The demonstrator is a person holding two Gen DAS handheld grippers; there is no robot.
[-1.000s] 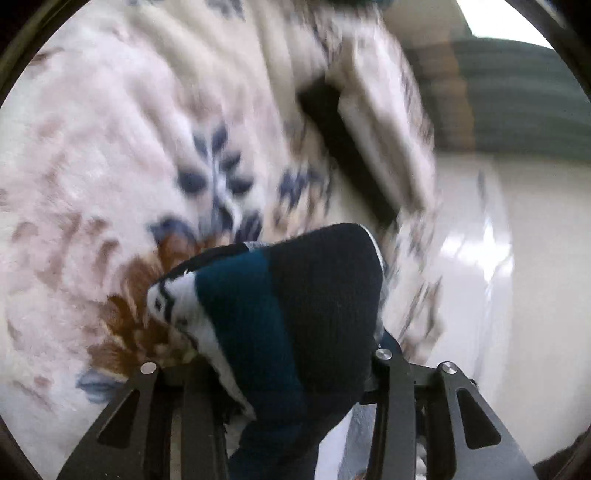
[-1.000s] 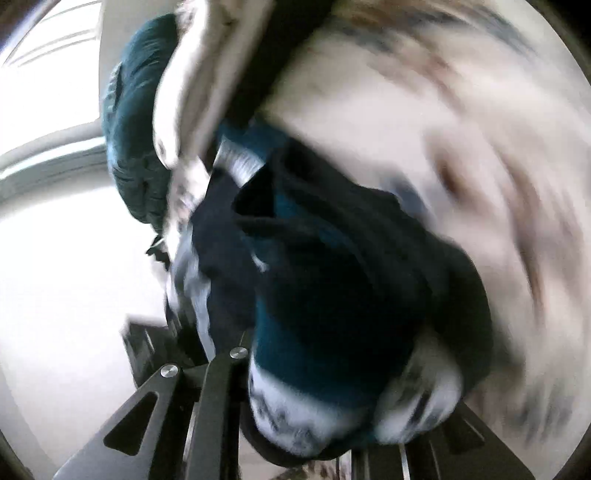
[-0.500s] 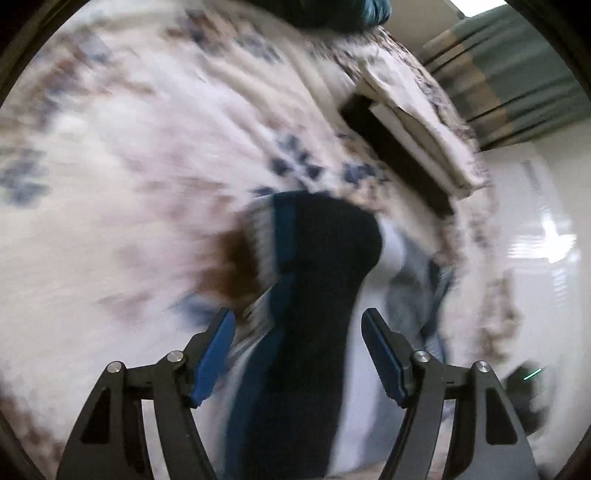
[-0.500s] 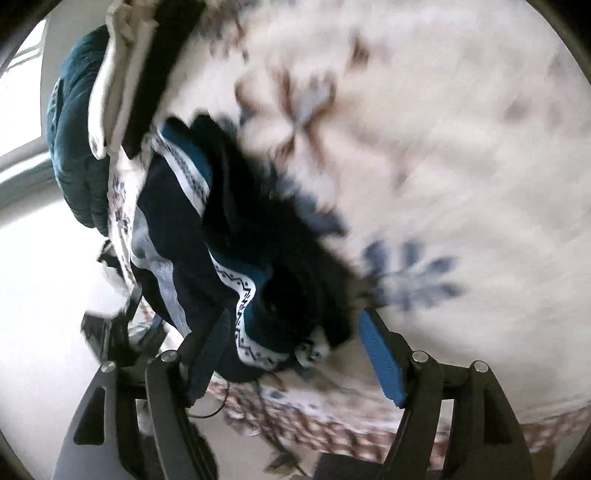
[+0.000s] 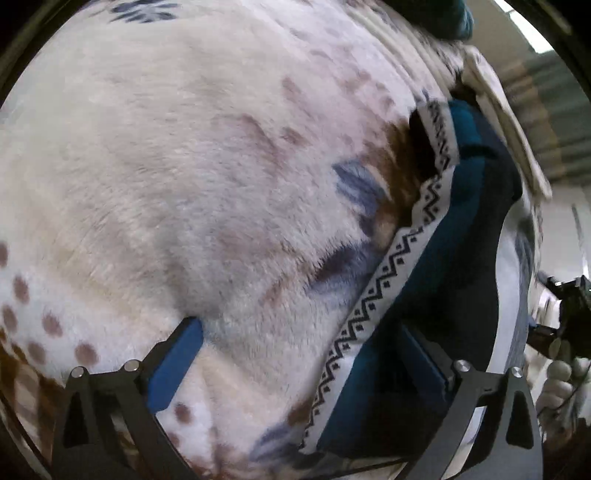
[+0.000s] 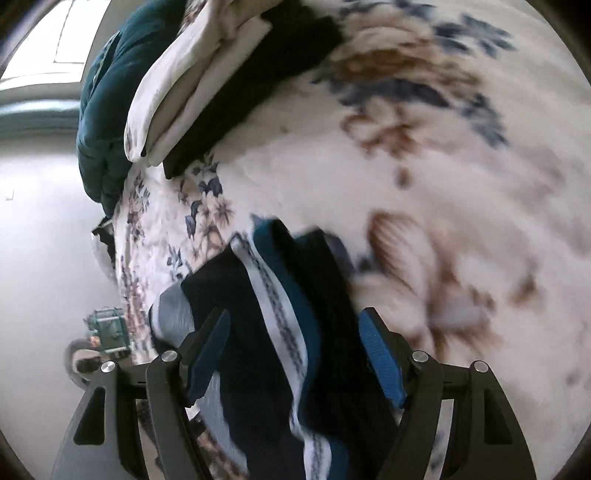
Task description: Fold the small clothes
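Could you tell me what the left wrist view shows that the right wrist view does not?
Only the left wrist view shows the striped curtain at upper right and dark gear at the right edge. Only the right wrist view shows the sock's grey toe, a window and bare floor. Both show the patterned sock lying on the floral blanket, the folded pile, the teal quilted item, and open jaws not pressing the sock.
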